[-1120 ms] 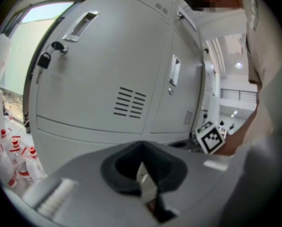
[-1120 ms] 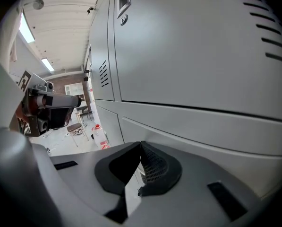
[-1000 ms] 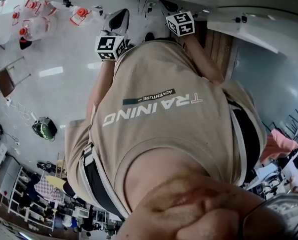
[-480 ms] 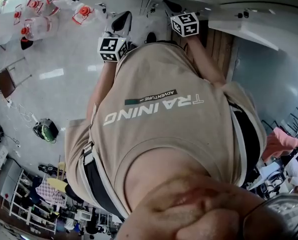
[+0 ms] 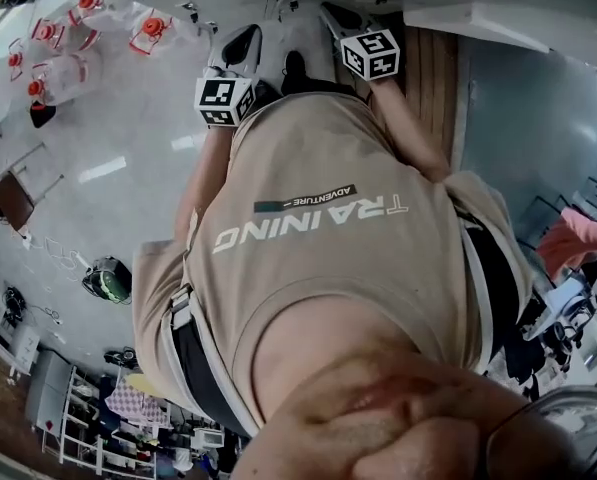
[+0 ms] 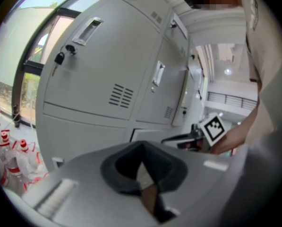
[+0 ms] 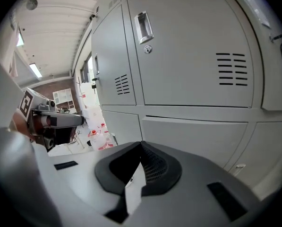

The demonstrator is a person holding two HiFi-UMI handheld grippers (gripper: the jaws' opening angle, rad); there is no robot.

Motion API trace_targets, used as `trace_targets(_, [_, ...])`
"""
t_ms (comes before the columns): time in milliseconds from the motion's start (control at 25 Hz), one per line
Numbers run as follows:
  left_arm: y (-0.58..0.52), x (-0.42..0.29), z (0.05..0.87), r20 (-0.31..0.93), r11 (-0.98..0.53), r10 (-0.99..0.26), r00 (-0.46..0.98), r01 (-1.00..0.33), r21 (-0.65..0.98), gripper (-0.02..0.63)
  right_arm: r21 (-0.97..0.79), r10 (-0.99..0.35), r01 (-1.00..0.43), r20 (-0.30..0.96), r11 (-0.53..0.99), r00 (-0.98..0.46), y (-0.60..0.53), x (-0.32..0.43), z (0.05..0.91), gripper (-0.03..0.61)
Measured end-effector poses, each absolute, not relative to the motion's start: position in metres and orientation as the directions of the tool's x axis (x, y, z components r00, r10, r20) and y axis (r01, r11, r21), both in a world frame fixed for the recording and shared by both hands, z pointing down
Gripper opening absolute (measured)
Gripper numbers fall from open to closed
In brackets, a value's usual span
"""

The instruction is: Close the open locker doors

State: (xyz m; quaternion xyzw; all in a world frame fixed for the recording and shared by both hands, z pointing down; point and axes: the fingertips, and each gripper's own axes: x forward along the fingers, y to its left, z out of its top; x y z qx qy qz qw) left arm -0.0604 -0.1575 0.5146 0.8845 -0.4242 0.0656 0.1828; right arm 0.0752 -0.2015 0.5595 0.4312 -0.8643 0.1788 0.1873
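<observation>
Grey metal lockers fill both gripper views. In the left gripper view a big door (image 6: 103,65) with a recessed handle and a hanging key looks closed, while a narrow door (image 6: 182,96) further right stands slightly out from its frame. The doors (image 7: 188,46) in the right gripper view look closed, and a dark gap runs above the lower door (image 7: 192,134). My left gripper (image 6: 141,148) and right gripper (image 7: 141,148) are both shut on nothing, a short way off the lockers. The head view shows both held out ahead, the left gripper (image 5: 240,46) beside the right gripper (image 5: 340,18).
The person's tan shirt (image 5: 328,228) fills the middle of the head view. Several red-capped water jugs (image 5: 58,58) stand on the pale floor at the left, also seen as jugs (image 6: 8,160) low beside the lockers. A chair (image 5: 13,193) and a dark bag (image 5: 108,278) lie further left.
The head view has swung slightly, so the floor things at the left have shifted. Both grippers stay held out ahead in nearly the same place.
</observation>
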Motion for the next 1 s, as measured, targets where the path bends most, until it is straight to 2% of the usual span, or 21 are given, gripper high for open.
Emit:
trace_targets(200, [-0.146, -0.051, 0.527, 0.273, -0.632, -0.674, 0.686, -0.727, 0.268, -0.003, -0.161, -0.687, -0.828, 0.485, 0.538, -0.541, -0.174, 0.072, 0.557, 0.014])
trace_targets(360, [-0.142, -0.046, 0.532, 0.274, -0.62, -0.679, 0.681, -0.732, 0.283, -0.003, -0.191, -0.673, -0.825, 0.495, 0.533, -0.549, -0.158, 0.073, 0.565, 0.014])
trace_targets(680, [-0.133, -0.023, 0.511, 0.249, -0.607, -0.711, 0.658, -0.753, 0.254, -0.003, -0.161, -0.689, -0.784, 0.395, 0.599, -0.607, -0.162, 0.084, 0.527, 0.014])
trace_targets(1000, [-0.129, 0.025, 0.482, 0.21, -0.58, -0.759, 0.617, -0.786, 0.214, -0.003, -0.15, -0.644, -0.707, 0.318, 0.691, -0.696, -0.153, 0.118, 0.494, 0.014])
